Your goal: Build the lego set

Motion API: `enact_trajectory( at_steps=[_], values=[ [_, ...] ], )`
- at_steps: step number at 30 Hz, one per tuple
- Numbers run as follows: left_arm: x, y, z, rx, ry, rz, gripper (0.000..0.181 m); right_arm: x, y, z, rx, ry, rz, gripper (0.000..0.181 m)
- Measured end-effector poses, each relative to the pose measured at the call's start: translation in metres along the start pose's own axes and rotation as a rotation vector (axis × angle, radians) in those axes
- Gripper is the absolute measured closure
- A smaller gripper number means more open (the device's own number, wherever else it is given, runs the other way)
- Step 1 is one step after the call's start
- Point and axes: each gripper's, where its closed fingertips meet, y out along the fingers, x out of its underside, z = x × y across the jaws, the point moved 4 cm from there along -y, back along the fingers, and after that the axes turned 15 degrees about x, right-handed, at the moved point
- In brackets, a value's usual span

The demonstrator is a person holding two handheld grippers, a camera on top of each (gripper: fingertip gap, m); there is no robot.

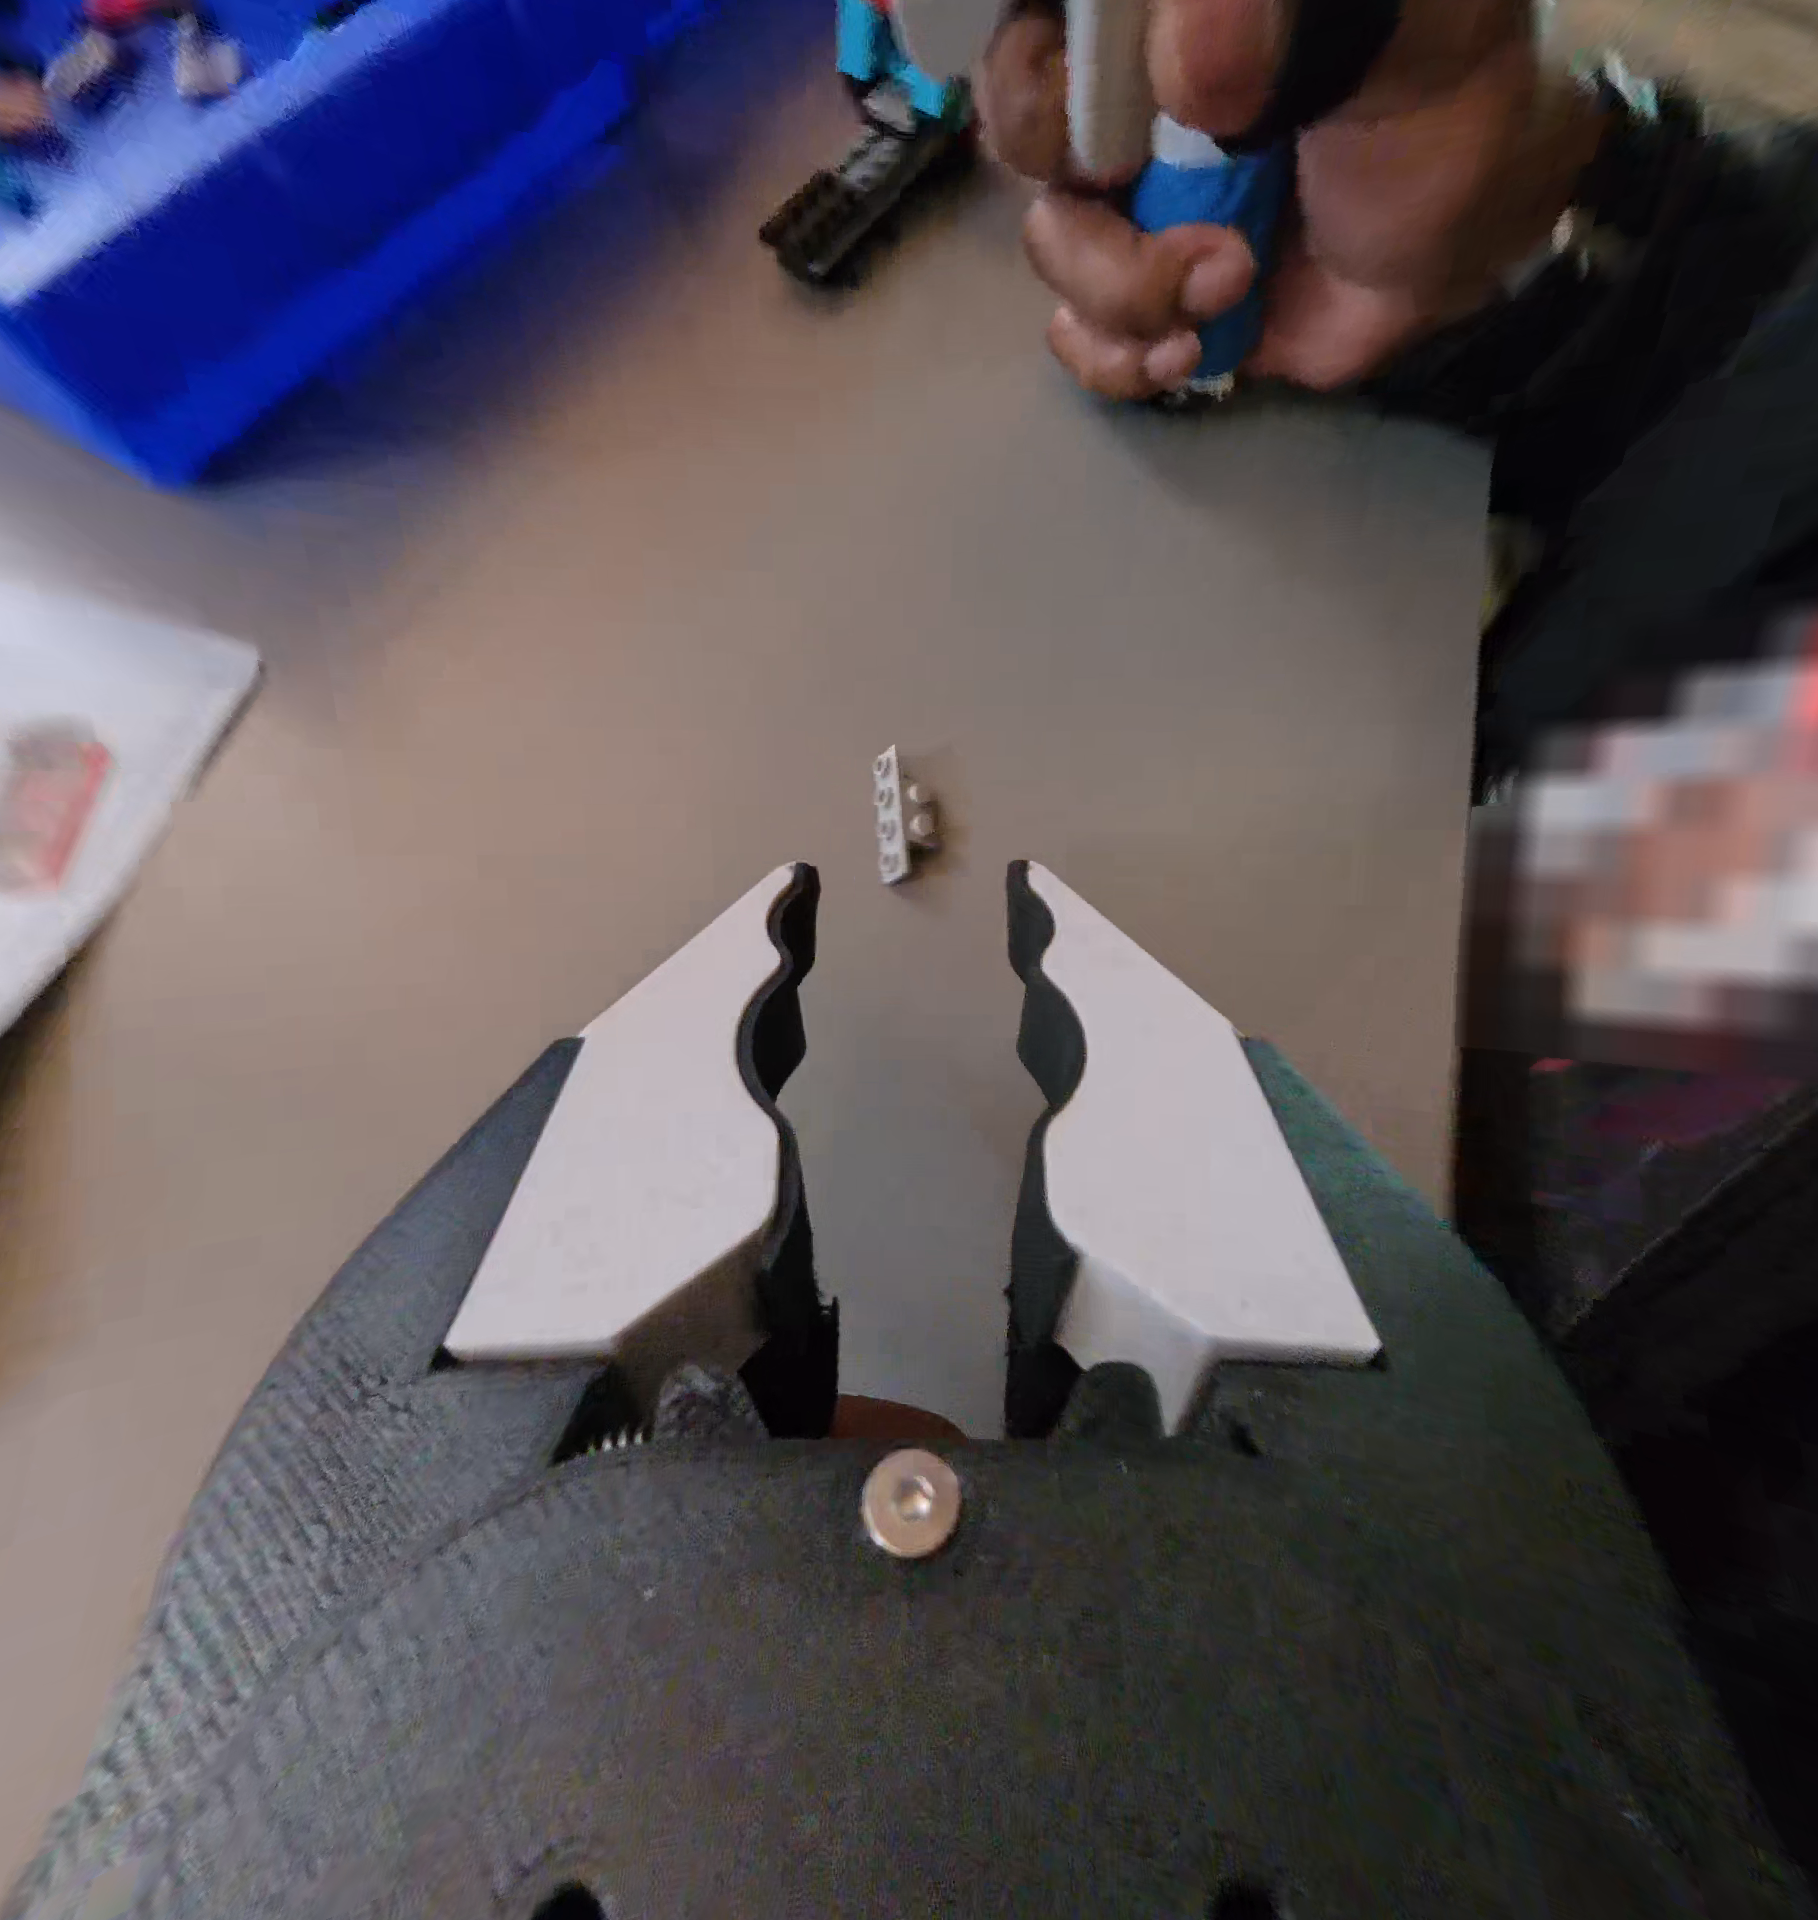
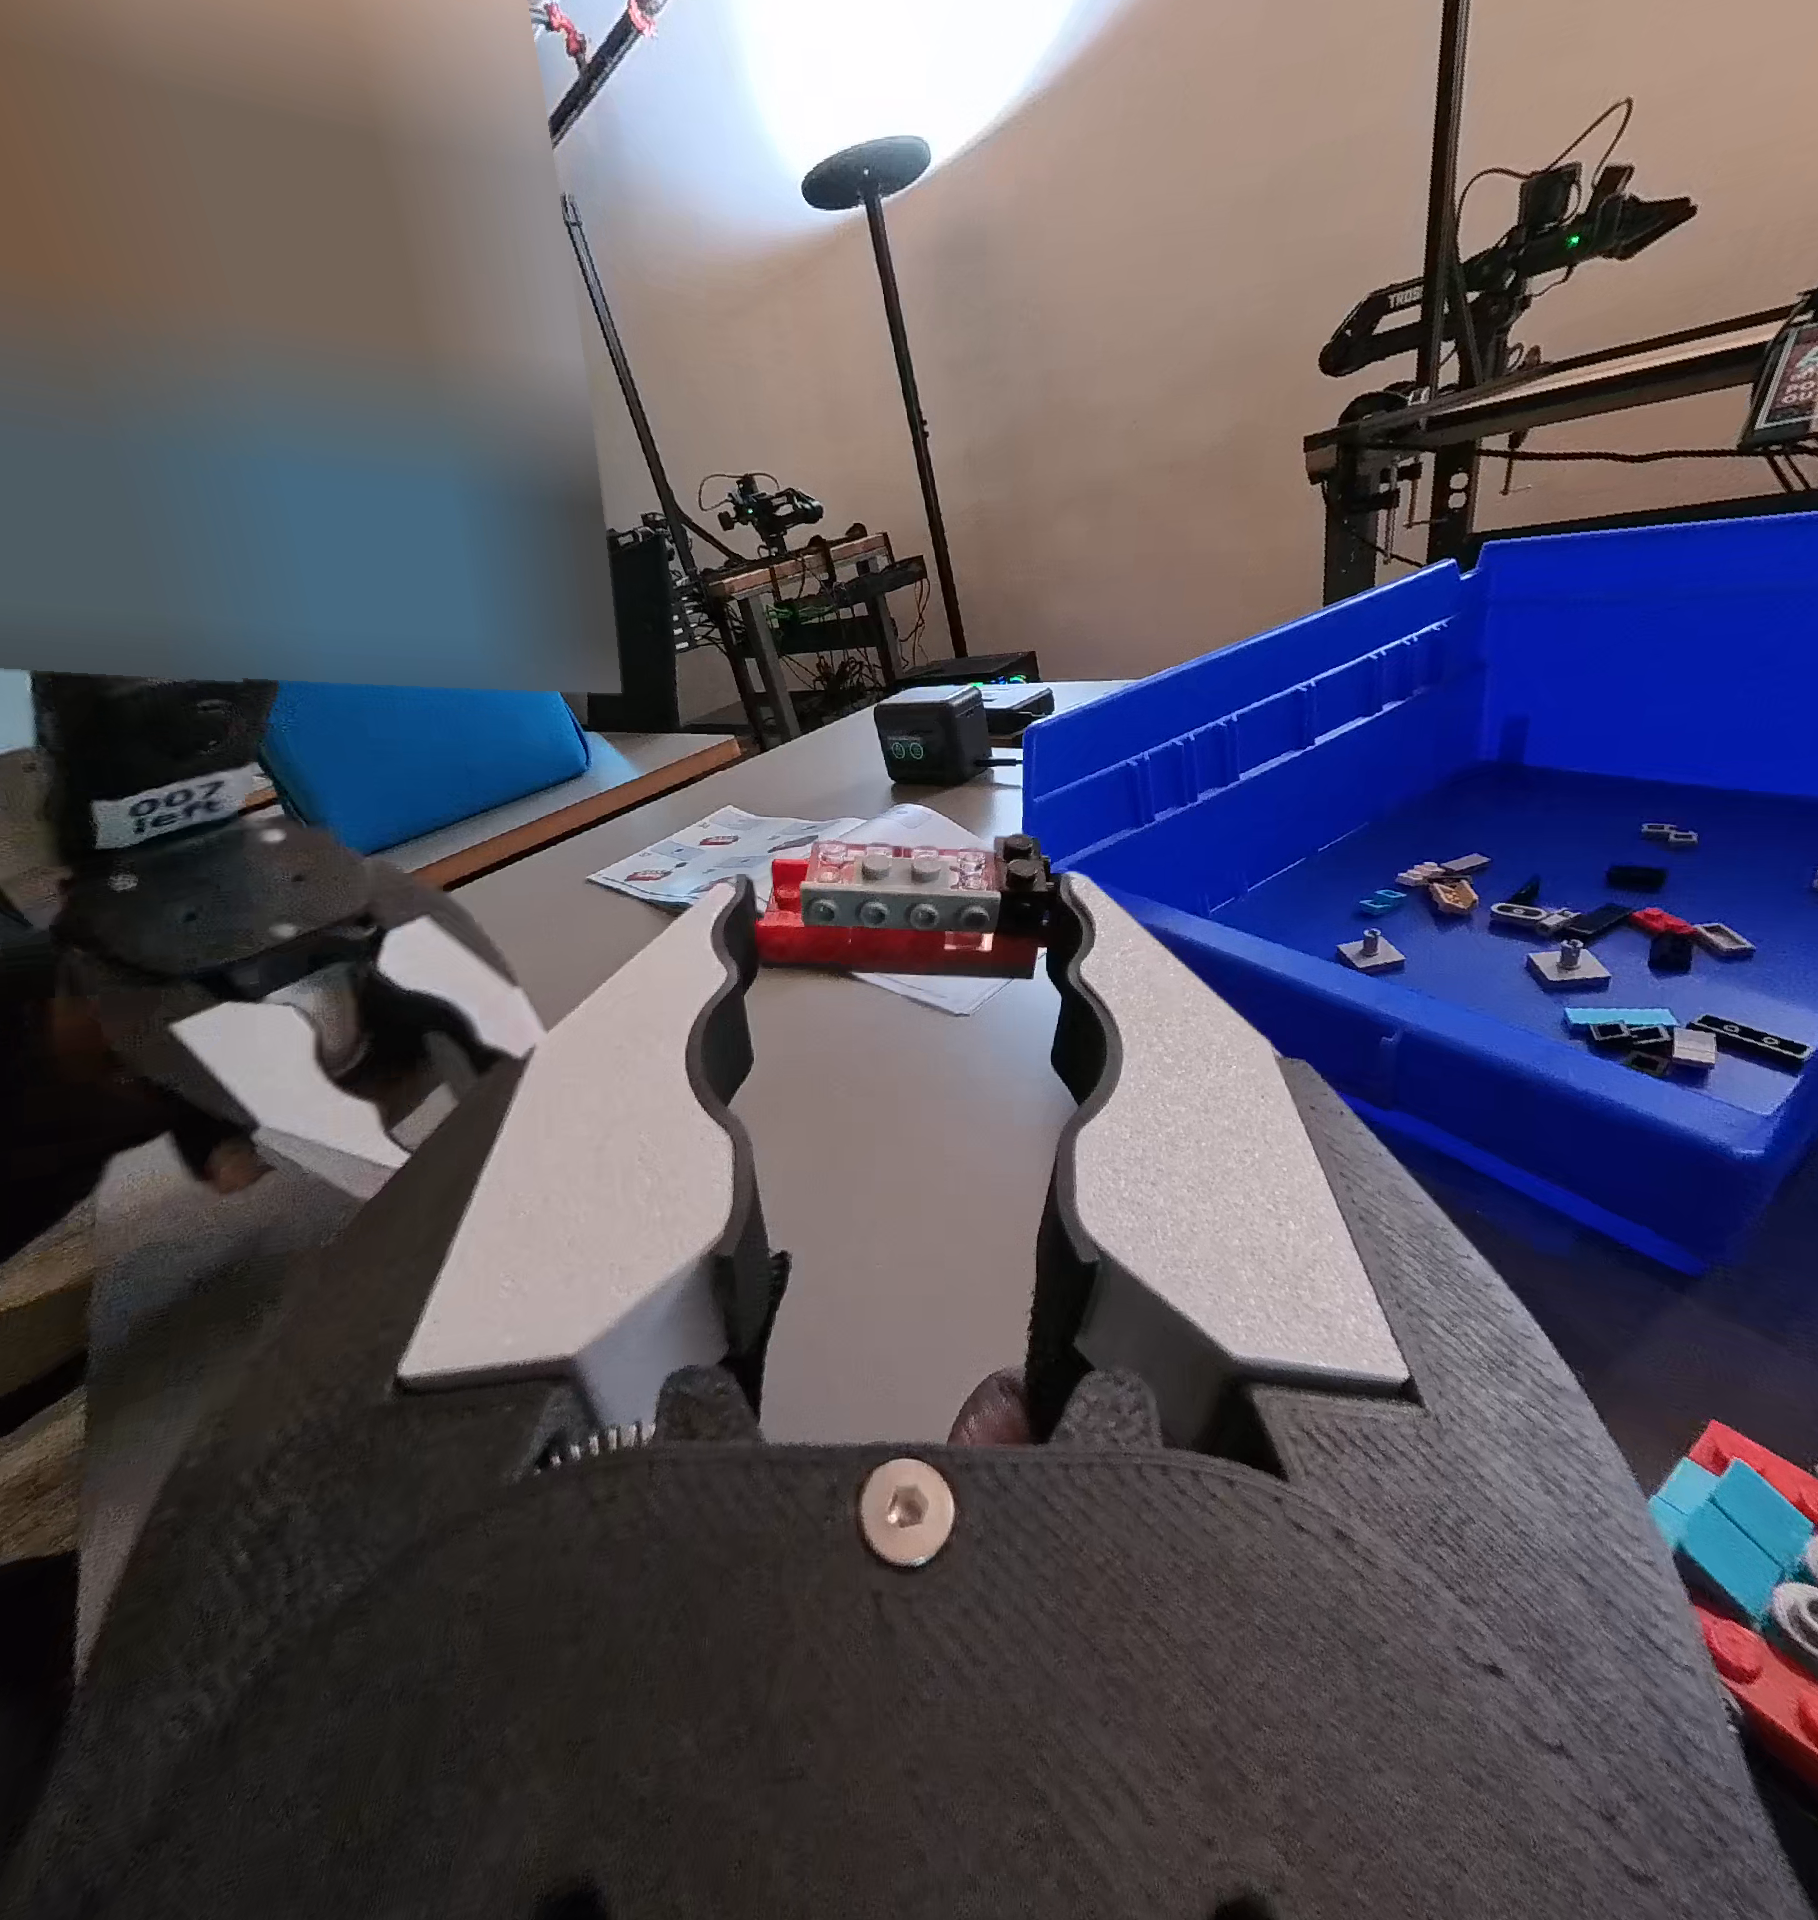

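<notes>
In the left wrist view my left gripper (image 1: pixel 913 883) is open and empty, low over the grey table (image 1: pixel 624 623). A small grey Lego piece (image 1: pixel 903 816) with side studs lies on the table just past its fingertips, between their lines. In the right wrist view my right gripper (image 2: pixel 905 925) is shut on a small Lego assembly (image 2: pixel 884 951): a red base with a grey studded brick, clear plates and a black piece at its right end. The left gripper (image 2: pixel 344 997) shows blurred at the left of that view.
A blue bin (image 2: pixel 1248 748) with several loose pieces stands to the right; it also shows in the left wrist view (image 1: pixel 261 260). An instruction booklet (image 2: pixel 697 862) lies behind the held assembly. A red and turquoise model (image 2: pixel 1778 1590) sits at bottom right. A hand (image 1: pixel 1196 208) holds the other gripper. Across from one pair of fingers to the other is roughly 15 cm.
</notes>
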Motion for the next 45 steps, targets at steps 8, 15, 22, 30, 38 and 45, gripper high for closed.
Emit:
enact_trajectory(
  at_steps=[8,15,22,30,38,45],
  values=[
    [-0.012,0.010,-0.033,0.431,0.449,-0.251,0.141,0.002,0.000,-0.007,-0.099,0.023,-0.034,0.125],
    [-0.019,0.028,-0.041,0.746,0.570,-0.310,0.142,0.003,-0.004,-0.013,-0.197,0.045,-0.051,0.125],
    [-0.019,0.036,-0.042,0.846,0.712,-0.352,0.134,0.001,-0.008,-0.015,-0.258,0.080,-0.043,0.125],
    [-0.019,0.042,-0.046,0.936,0.797,-0.434,0.135,0.003,-0.006,-0.015,-0.291,0.115,-0.069,0.125],
    [-0.018,0.046,-0.039,1.012,0.805,-0.473,0.139,0.002,-0.007,-0.016,-0.299,0.116,-0.067,0.125],
    [-0.017,0.046,-0.036,0.962,0.788,-0.437,0.147,0.002,-0.007,-0.017,-0.300,0.109,-0.064,0.125]
  ],
)
